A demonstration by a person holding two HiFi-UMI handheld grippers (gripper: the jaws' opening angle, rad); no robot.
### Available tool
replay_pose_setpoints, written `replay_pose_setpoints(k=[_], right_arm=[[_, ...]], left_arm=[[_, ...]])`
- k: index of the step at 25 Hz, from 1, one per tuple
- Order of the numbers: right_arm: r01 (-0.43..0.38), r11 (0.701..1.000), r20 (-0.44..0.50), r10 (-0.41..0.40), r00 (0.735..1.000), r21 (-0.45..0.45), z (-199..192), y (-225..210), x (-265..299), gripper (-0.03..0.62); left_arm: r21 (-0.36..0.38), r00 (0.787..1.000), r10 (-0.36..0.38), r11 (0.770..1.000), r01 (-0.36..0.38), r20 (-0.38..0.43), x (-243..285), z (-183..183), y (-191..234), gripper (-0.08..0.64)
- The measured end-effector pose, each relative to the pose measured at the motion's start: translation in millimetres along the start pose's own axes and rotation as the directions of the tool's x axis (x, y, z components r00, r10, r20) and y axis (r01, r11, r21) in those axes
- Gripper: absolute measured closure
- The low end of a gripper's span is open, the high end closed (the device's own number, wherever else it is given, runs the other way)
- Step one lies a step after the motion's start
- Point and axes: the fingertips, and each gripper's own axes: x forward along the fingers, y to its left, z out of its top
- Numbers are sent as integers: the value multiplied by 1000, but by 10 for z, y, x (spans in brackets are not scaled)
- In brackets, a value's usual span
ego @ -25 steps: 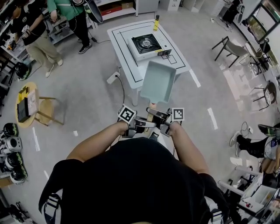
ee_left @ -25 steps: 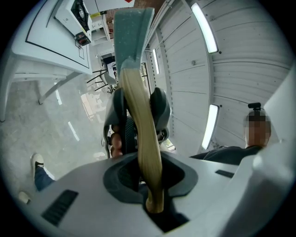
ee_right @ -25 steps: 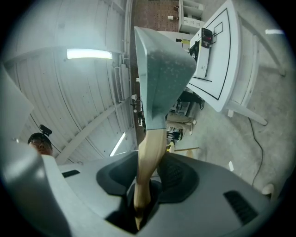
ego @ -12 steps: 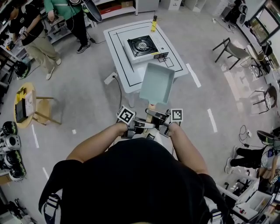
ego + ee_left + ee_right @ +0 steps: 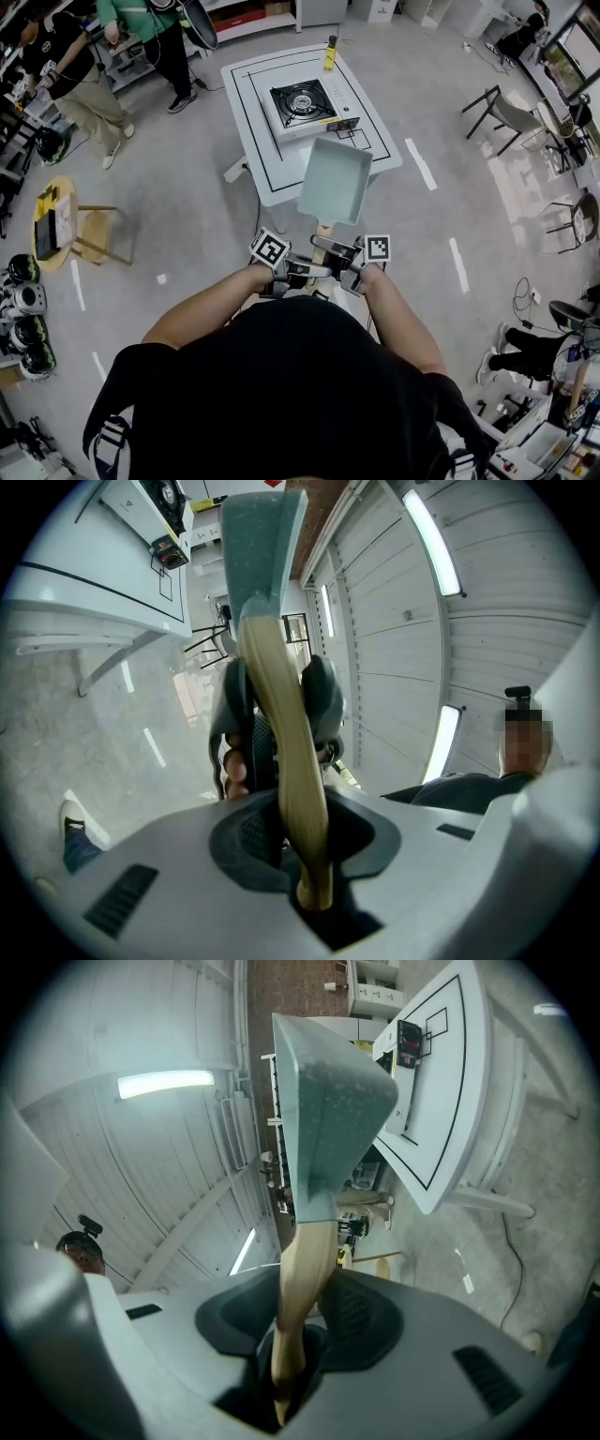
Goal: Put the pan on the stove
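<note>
A pale teal rectangular pan (image 5: 335,180) with a wooden handle (image 5: 322,232) hangs in the air before me, over the near edge of the white table (image 5: 262,155). The black-and-silver stove (image 5: 302,101) sits on that table, beyond the pan. My left gripper (image 5: 292,268) and right gripper (image 5: 349,264) are both shut on the handle, side by side. In the left gripper view the handle (image 5: 281,761) runs up from the jaws to the pan (image 5: 258,546). The right gripper view shows the handle (image 5: 298,1288) held likewise, with the pan (image 5: 328,1110) tilted beside the table (image 5: 441,1101).
A yellow bottle (image 5: 331,52) stands at the table's far edge. Two people (image 5: 66,66) stand at the back left. A round stool (image 5: 56,225) and helmets (image 5: 23,305) lie to the left, chairs (image 5: 506,108) to the right. A power strip (image 5: 234,169) lies beside the table leg.
The table and stove have come nearer in the head view while the pan stays held ahead of me. Both grippers keep their hold on the handle.
</note>
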Motion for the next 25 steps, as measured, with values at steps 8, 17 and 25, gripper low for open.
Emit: replay_pose_setpoints(k=[8, 17, 25], right_arm=[[-14, 1000, -13, 15, 1000, 22, 254, -23, -216, 465], [-18, 1000, -54, 19, 998, 25, 462, -61, -397, 465], [-12, 999, -66, 14, 998, 30, 701, -124, -592, 465]], left_arm=[[-8, 1000, 4, 1000, -4, 27, 236, 252, 65, 475], [-8, 999, 12, 1000, -12, 47, 453, 461, 170, 474], [14, 998, 32, 999, -33, 47, 640, 691, 311, 474]])
